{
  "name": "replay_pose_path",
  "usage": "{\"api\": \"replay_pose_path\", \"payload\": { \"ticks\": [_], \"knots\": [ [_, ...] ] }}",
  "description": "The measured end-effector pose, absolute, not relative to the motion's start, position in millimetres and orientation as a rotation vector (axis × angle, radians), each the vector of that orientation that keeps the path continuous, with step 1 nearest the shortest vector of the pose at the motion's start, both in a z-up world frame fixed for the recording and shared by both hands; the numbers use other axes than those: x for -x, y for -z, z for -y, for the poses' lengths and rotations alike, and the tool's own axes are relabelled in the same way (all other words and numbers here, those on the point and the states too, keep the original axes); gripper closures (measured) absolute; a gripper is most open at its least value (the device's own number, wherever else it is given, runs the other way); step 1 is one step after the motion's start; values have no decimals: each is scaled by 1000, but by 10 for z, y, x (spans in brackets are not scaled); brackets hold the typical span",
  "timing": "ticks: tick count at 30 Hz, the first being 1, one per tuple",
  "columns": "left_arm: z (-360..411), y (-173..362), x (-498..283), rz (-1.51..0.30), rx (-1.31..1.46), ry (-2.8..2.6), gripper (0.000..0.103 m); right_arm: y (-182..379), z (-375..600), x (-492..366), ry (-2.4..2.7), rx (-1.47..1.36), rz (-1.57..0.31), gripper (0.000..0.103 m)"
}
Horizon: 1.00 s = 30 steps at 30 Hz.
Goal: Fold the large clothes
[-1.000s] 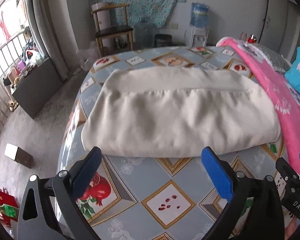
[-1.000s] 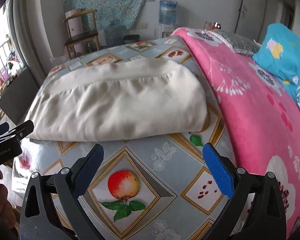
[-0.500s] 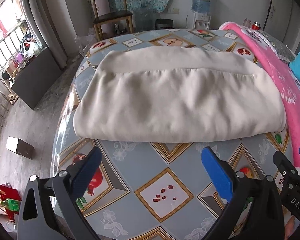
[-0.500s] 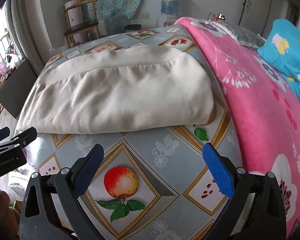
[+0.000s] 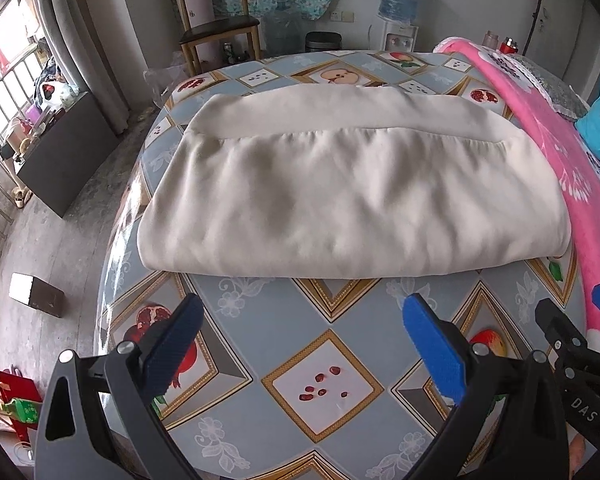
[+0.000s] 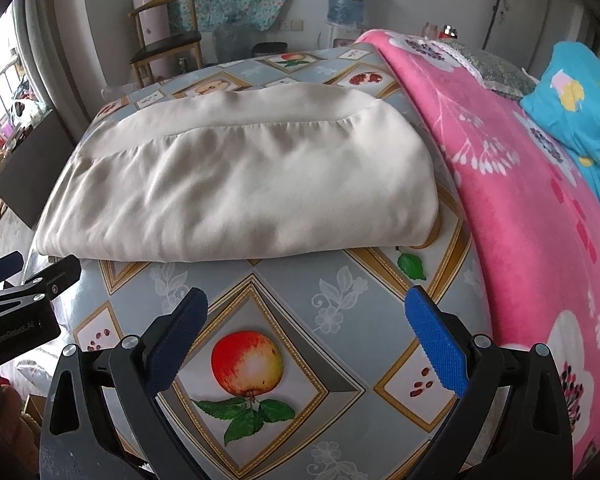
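The folded cream cloth point(image 5: 352, 196) is laid across the bed point(image 5: 324, 384), toward its far edge. Both the left claw point(image 5: 300, 344) and the right claw point(image 6: 306, 336) are held wide apart, empty, near the front edge, short of the cloth.

A bare strip of the fruit-patterned blue bed cover point(image 5: 260, 320) lies along the near edge, bounded ahead by the folded cream cloth point(image 5: 352, 200) and rightward by the pink floral blanket point(image 6: 540, 220).
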<state>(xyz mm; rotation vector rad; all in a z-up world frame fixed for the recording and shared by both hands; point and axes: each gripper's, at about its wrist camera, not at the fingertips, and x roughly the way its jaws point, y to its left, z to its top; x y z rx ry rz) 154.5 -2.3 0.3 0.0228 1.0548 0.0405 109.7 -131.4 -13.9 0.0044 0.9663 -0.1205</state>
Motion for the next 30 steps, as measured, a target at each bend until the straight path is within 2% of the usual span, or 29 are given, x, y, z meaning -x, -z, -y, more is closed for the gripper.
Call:
{"api": "replay_pose_path", "payload": {
  "ticks": [30],
  "knots": [
    [-4, 7, -1554, -1067, 7, -34, 5, 144, 1314, -1142, 123, -5, -971, 7]
  ]
}}
